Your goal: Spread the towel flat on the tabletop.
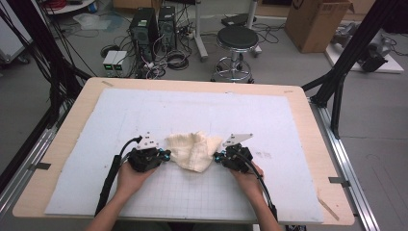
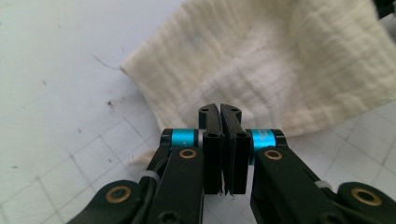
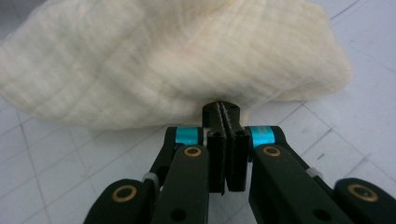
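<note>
cloth: a cream-white, loosely woven crinkled gauze cloth (image 1: 194,150), rumpled into a soft heap
state: bunched and folded over itself, not spread flat
place: between the left gripper (image 1: 163,155) and the right gripper (image 1: 219,156), its edges at both sets of jaw tips
surface: lying on the white gridded mat (image 1: 192,192)

High view overhead, facing forward; gripper views close; all share cloth (image 1: 192,150).
</note>
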`<state>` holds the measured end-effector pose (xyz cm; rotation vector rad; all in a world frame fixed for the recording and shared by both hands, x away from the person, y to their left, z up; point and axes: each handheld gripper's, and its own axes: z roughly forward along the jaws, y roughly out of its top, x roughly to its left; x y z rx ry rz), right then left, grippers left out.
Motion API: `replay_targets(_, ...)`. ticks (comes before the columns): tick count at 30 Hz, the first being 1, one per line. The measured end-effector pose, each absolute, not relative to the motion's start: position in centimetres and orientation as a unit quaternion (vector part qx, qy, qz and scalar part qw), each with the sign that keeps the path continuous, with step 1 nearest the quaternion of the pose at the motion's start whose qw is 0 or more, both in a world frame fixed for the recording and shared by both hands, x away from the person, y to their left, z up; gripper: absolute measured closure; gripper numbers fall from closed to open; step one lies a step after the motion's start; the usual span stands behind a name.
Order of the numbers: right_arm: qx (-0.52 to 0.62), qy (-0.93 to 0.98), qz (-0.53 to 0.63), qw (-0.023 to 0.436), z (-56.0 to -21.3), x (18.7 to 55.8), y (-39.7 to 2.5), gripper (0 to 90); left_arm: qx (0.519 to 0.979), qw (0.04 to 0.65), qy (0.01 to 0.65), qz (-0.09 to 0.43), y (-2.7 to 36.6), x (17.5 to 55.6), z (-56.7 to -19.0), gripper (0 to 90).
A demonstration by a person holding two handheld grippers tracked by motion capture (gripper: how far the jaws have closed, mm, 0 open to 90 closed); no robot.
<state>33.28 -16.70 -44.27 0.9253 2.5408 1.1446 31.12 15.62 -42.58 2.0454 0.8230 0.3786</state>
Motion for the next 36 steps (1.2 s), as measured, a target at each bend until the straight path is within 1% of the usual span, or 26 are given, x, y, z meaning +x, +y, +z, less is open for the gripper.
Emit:
replay_targets(7, 0.306, 0.857, 0.4, 0.109, -43.3, 32.6, -17.2, 89.7, 0.826, 0.442, 0.311, 0.16, 16.6, 30.1, -40.9, 87.4)
replay_targets(14, 0.288, 0.862, 0.401, 0.115, -42.7, 31.7, -16.8, 89.6, 0.822, 0.452, 0.303, 0.168, 18.0, 28.7, -39.5, 87.5)
replay_targets(17, 0.289, 0.859, 0.406, 0.119, -42.7, 31.8, -16.9, 89.6, 0.825, 0.439, 0.308, 0.179, 18.5, 28.7, -39.5, 87.5)
replay_targets(21, 0.305, 0.864, 0.385, 0.114, -43.3, 32.4, -16.9, 81.6, 0.825, 0.424, 0.324, 0.189, 18.8, 29.1, -40.2, 87.5)
replay_targets(24, 0.313, 0.86, 0.388, 0.11, -43.7, 32.9, -17.2, 77.9, 0.826, 0.412, 0.335, 0.191, 19.1, 29.6, -40.7, 87.5)
replay_targets(27, 0.304, 0.86, 0.39, 0.124, -43.7, 33.0, -16.7, 72.5, 0.825, 0.41, 0.34, 0.191, 19.3, 30.1, -40.9, 87.5)
replay_targets(29, 0.305, 0.861, 0.387, 0.124, -44.0, 33.3, -16.4, 70.4, 0.824, 0.408, 0.344, 0.189, 19.2, 30.2, -41.1, 87.5)
replay_targets(31, 0.315, 0.857, 0.392, 0.115, -44.3, 33.5, -16.4, 70.7, 0.827, 0.404, 0.344, 0.187, 19.1, 30.4, -41.3, 87.5)
replay_targets(33, 0.32, 0.853, 0.396, 0.113, -44.4, 33.6, -16.6, 73.5, 0.83, 0.398, 0.345, 0.183, 19.0, 30.6, -41.5, 87.5)
replay_targets(36, 0.33, 0.851, 0.393, 0.117, -44.5, 33.7, -16.7, 83.5, 0.832, 0.394, 0.347, 0.178, 18.9, 30.9, -41.8, 87.5)
